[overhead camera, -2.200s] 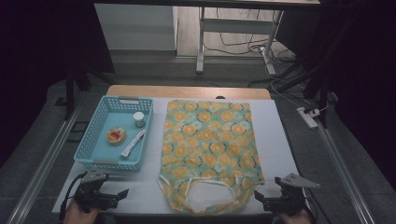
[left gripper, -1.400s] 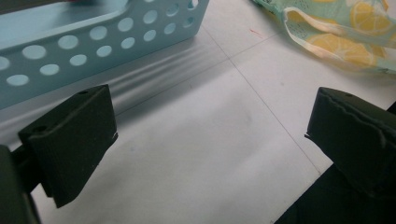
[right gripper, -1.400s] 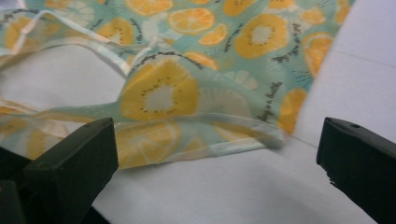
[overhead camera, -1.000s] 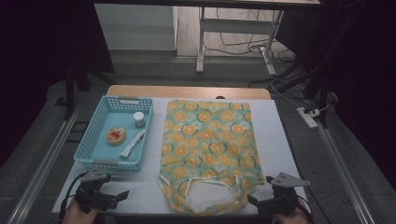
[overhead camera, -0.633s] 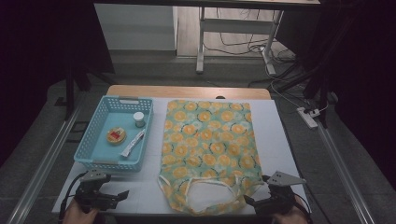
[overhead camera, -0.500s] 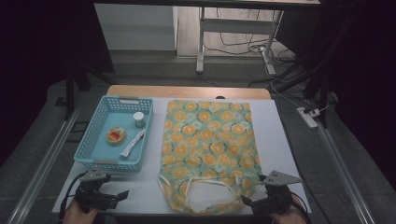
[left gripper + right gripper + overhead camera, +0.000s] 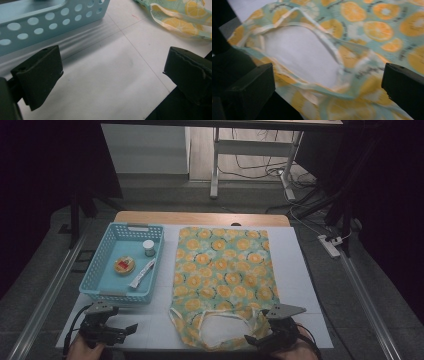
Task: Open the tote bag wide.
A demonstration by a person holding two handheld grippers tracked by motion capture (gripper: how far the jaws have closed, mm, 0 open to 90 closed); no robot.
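Right hand-held gripper point(image 7: 260, 340) gapes wide over the bag's handle point(image 7: 317, 35)

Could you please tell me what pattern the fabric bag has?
Orange slices on pale green, with cream-trimmed handles; the bag shows best in the right gripper view.

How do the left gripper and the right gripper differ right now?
The left gripper hangs over bare table near the basket; the right gripper is at the bag's handle end. The left gripper's jaws frame bare white surface, while the right gripper's jaws straddle orange-printed fabric and a handle loop. Both are open, holding nothing, at the near edge.
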